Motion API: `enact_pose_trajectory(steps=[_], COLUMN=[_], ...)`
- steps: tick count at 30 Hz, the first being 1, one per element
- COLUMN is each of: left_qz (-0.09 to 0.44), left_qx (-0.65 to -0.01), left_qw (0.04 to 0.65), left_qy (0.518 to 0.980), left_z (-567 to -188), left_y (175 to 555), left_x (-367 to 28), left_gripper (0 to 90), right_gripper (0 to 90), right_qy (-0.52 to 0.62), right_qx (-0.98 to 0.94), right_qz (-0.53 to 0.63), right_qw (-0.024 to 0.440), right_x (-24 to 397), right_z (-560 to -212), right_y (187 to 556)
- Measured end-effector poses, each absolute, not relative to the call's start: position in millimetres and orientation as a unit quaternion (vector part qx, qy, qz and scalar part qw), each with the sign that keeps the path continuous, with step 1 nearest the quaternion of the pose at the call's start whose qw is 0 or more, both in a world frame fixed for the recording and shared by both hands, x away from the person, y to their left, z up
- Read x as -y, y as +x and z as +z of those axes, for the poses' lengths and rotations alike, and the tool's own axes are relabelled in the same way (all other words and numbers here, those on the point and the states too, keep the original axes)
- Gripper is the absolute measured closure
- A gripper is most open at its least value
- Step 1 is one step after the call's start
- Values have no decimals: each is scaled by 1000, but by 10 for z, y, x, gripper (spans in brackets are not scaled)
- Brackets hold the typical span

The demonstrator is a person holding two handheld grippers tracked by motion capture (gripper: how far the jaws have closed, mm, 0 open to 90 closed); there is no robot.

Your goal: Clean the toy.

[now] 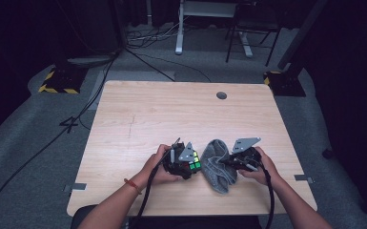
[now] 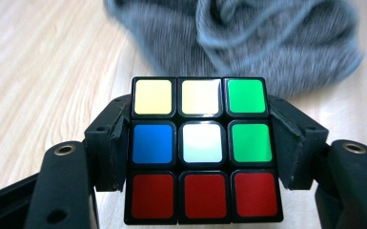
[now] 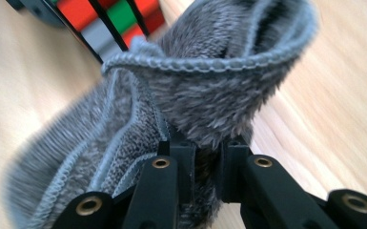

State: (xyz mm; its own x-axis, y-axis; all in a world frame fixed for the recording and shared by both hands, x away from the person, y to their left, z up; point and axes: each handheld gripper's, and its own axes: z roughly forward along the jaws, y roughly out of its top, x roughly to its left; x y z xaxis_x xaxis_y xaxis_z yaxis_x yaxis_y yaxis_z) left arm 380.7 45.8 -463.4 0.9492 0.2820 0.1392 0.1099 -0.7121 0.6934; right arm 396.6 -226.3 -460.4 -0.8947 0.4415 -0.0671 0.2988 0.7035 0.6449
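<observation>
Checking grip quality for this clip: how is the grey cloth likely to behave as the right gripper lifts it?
Probably floppy: the grey cloth sags and folds around the right gripper, whose jaws pinch one bunched bit. Its fuzzy pile suggests it won't slip easily. It looks light, so the loose end on the table would likely just drag along.

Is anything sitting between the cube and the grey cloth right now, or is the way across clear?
Nothing visible stands between them. The left gripper is shut on the cube, the right gripper is shut on the grey cloth, and in the left gripper view there is bare table in the gap.
</observation>
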Motion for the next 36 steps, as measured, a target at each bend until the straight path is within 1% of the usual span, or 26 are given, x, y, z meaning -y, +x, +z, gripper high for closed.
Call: enact_pose_trajectory(steps=[4,9,11,15,18,20,23,25,27,29,32,36], left_qz=[111,99,102,96,86,84,77,75,71,71,65,58], left_qx=[-107,-116,-114,-114,-113,-110,-107,-108,-109,-109,-110,-109], left_qw=[367,363,362,365,373,372,367,362,365,361,356,340], left_qy=[918,919,920,919,917,918,921,923,922,923,926,932], left_z=[-4652,-4687,-4682,-4688,-4681,-4665,-4643,-4633,-4613,-4598,-4597,-4630], left_y=[3818,3838,3840,3837,3826,3805,3770,3745,3732,3723,3716,3651], left_x=[-460,-495,-511,-545,-572,-590,-652,-698,-740,-764,-774,-813], left_gripper=[335,330,329,324,290,262,217,203,191,201,202,206], right_gripper=[803,797,797,781,719,652,561,492,445,418,389,381], right_qy=[215,226,230,249,255,255,257,252,256,267,265,237], right_qx=[-918,-921,-923,-919,-912,-906,-899,-894,-883,-868,-860,-859], right_qz=[315,295,282,280,298,319,334,347,368,396,403,419], right_qw=[104,118,127,124,120,115,121,129,140,137,167,172], right_x=[2346,2450,2515,2665,2732,2754,2754,2756,2772,2799,2774,2665], right_z=[-4663,-4643,-4631,-4630,-4630,-4607,-4526,-4460,-4393,-4336,-4254,-4175], right_y=[4043,4066,4076,4149,4176,4175,4157,4134,4111,4091,4033,3921])
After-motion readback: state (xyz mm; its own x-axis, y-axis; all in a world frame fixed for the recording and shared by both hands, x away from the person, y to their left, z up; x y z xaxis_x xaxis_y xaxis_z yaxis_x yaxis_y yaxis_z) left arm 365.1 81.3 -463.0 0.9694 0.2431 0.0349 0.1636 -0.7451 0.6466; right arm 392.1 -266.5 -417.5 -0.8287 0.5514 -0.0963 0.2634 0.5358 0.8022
